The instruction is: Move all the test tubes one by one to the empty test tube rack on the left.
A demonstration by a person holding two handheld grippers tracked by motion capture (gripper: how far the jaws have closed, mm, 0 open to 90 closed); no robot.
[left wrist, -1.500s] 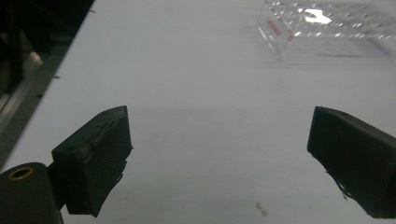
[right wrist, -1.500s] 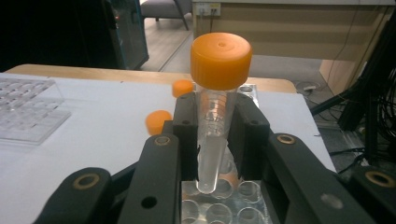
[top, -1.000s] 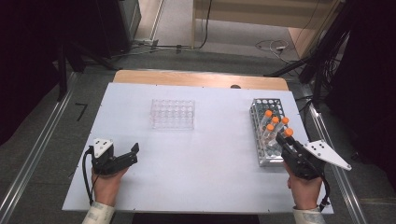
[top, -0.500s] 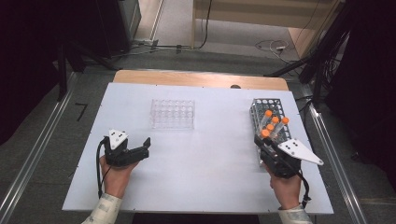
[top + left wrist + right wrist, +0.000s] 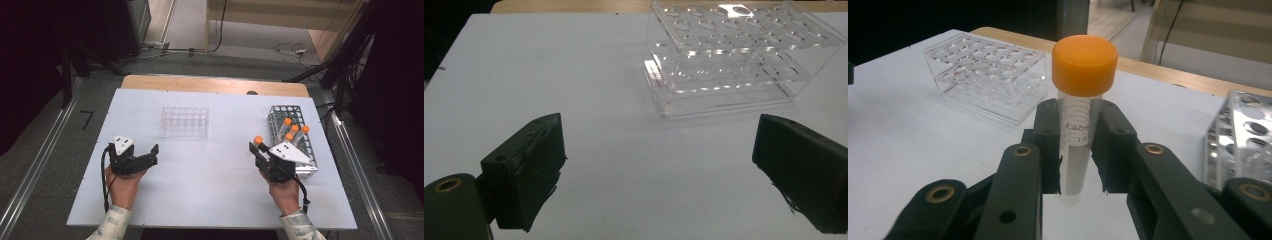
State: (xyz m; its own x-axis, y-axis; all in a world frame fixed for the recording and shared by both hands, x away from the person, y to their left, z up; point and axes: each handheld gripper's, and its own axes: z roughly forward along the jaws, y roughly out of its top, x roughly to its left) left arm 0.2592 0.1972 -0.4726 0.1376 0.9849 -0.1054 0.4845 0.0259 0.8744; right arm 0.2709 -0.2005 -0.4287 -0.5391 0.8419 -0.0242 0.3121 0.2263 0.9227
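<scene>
standing upright, tube (image 5: 1079,135), cap (image 5: 1084,64) topmost

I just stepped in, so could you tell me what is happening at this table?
A person works with two hand-held grippers. The right gripper is shut on an orange-capped tube, held upright above the white table beside the metal rack. The left gripper is open, facing the clear plastic rack.

Orange-capped clear tube (image 5: 1079,125), upright, held above table
</scene>
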